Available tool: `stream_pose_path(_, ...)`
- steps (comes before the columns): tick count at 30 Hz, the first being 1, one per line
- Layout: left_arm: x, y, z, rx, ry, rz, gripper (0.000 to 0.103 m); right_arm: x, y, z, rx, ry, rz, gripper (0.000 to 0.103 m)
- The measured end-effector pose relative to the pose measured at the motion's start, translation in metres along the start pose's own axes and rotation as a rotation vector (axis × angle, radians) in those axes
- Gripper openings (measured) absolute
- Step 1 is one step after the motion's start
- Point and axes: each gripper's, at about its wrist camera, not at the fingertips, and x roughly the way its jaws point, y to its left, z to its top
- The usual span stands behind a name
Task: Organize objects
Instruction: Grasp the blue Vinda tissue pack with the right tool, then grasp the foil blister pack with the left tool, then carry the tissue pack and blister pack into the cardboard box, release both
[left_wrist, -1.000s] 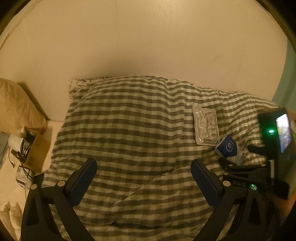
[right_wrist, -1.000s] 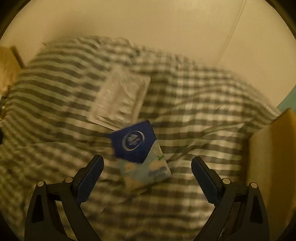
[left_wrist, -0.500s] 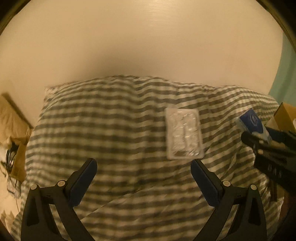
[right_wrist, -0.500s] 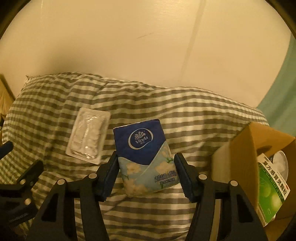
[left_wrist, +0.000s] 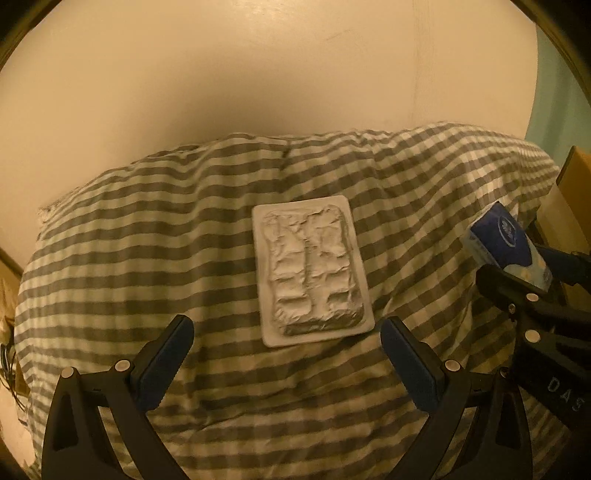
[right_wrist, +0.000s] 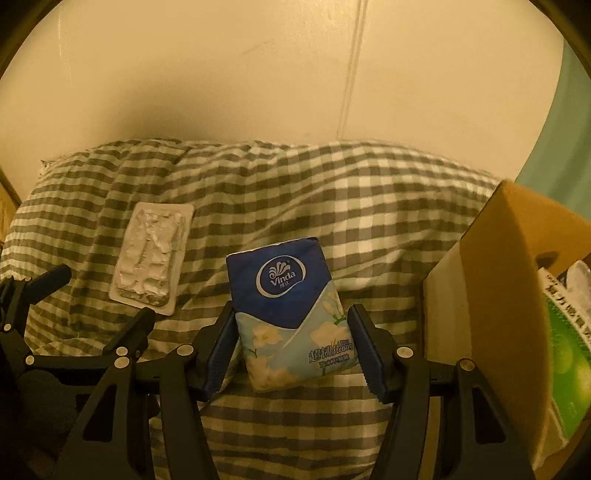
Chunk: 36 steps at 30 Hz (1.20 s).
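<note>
While left tool (left_wrist: 282, 350) gapes empty, right tool (right_wrist: 291, 341) apparently clamps tissue pack (right_wrist: 291, 314).

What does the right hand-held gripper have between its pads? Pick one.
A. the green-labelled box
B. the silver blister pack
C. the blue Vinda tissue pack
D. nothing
C: the right hand-held gripper has both pads pressed against the sides of the tissue pack, while the blister pack lies apart on the checked bedding.

One silver foil blister pack (left_wrist: 312, 266), one blue floral tissue packet (right_wrist: 291, 317), one brown cardboard box (right_wrist: 491, 314), one green printed carton (right_wrist: 569, 354) inside it.
</note>
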Motion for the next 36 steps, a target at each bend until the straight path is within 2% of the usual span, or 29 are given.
stream_pose_path(5,0.02,-0.007,0.015,0.024,-0.003,0.022,0.103,-0.002,-0.002,0.0,0.024,-0.014,0.011,0.059)
stream_pose_path(9,0.041,-0.009,0.02,0.004,0.023,-0.02,0.103,0.0,-0.002,-0.003,0.025,-0.004,0.012,0.059)
stream_pose_path(12,0.05,-0.004,0.019,-0.032,0.039,-0.083,0.091,0.001,-0.003,-0.004,0.028,0.002,0.015,0.059)
stream_pose_path(14,0.047,0.002,0.017,-0.054,0.033,-0.14,0.072,0.001,-0.002,-0.005,0.027,0.001,0.014,0.059)
stream_pose_path(15,0.046,0.003,0.017,-0.06,0.035,-0.159,0.072,0.001,-0.002,-0.005,0.026,0.0,0.013,0.059)
stream_pose_path(20,0.033,0.006,0.012,-0.028,0.073,-0.13,0.072,-0.004,-0.002,-0.011,0.018,0.0,0.015,0.059)
stream_pose_path(24,0.0,0.017,0.006,-0.047,0.059,-0.135,0.072,-0.017,0.001,-0.015,-0.002,-0.021,0.021,0.059)
stream_pose_path(28,-0.055,0.038,0.003,-0.08,0.019,-0.109,0.072,-0.051,0.008,-0.015,-0.043,-0.032,0.046,0.059)
stream_pose_path(31,-0.097,0.045,0.016,-0.062,-0.037,-0.045,0.072,-0.112,0.014,-0.013,-0.071,-0.105,0.084,0.059)
stream_pose_path(36,-0.184,0.044,0.034,-0.082,-0.141,-0.026,0.072,-0.209,0.011,-0.006,-0.13,-0.225,0.105,0.059)
